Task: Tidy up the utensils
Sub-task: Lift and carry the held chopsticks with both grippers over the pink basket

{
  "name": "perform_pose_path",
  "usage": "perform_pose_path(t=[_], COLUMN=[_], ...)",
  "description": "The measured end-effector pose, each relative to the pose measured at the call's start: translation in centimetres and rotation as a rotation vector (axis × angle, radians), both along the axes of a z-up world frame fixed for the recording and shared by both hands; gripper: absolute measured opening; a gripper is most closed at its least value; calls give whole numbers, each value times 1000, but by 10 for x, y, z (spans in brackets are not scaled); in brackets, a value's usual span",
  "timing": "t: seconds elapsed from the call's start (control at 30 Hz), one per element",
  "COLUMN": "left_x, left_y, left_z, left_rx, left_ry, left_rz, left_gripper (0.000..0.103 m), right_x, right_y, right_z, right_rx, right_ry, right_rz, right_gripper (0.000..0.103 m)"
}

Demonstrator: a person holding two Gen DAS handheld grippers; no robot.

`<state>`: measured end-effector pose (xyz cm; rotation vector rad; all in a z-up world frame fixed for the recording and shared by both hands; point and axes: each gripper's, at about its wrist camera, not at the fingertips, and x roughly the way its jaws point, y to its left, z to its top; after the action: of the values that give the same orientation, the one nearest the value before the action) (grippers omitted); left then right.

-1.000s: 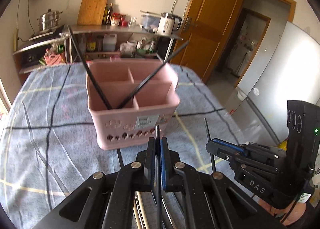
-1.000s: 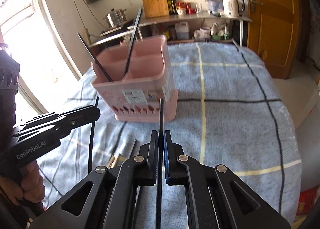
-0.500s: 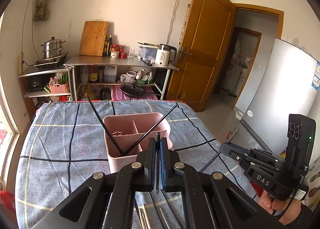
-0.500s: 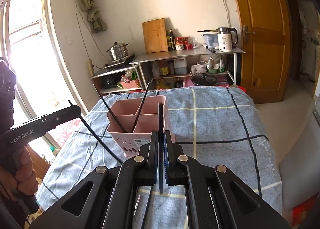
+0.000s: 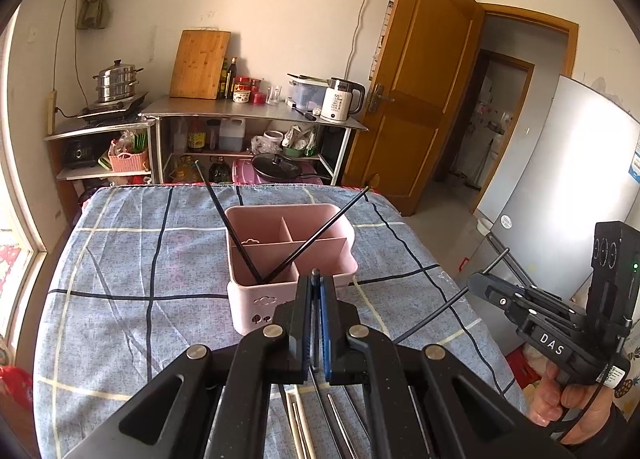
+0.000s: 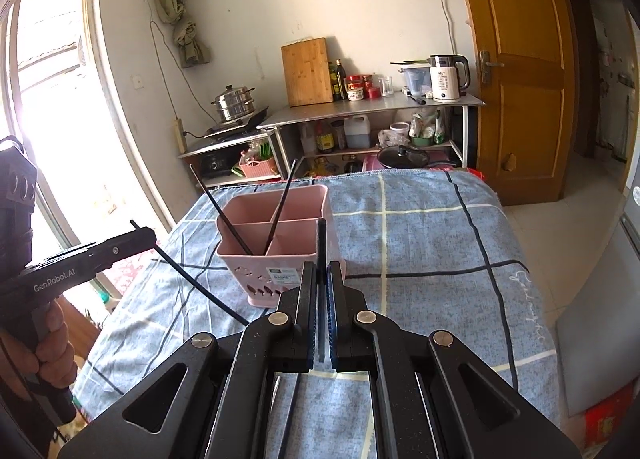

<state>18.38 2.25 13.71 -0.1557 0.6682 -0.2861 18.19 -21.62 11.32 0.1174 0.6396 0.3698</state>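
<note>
A: L gripper [image 5: 315, 291], bottom centre of its view?
B: Fingers clenched on a thin black chopstick [image 5: 315, 273], tip poking just past them. More utensils [image 5: 320, 419] lie on the desk [image 5: 120, 259] under it.
A: R gripper [image 6: 321, 283]?
B: Same, fingers clamped on another black chopstick [image 6: 321, 235], upright betw. them.
A: Organizer?
B: Pink basket [image 5: 256, 299], mid-frame on the blue plaid cloth, beyond both grippers. Two chopsticks [image 5: 236, 235] lean apart in its near-left compartment.
A: Behind?
B: Steel shelf [image 5: 256, 113] w/ kettle [image 5: 340, 101], upper centre.
</note>
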Motion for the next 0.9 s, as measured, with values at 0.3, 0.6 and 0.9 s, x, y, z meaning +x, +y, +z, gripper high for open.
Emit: perform_pose_path(t=[0.3, 0.6, 0.9], left_x=[-4, 4, 23], left_y=[15, 31, 49], left_z=[15, 53, 100], left_rx=[-32, -51, -94], left_ry=[7, -32, -107], left_rz=[15, 39, 76], left_gripper=[4, 4, 4], right_x=[-4, 4, 24], right_y=[-1, 8, 24], right_z=[14, 39, 73], right_rx=[32, 61, 91], right_ry=[-17, -57, -130], right_rz=[18, 38, 46], right_gripper=[5, 5, 5])
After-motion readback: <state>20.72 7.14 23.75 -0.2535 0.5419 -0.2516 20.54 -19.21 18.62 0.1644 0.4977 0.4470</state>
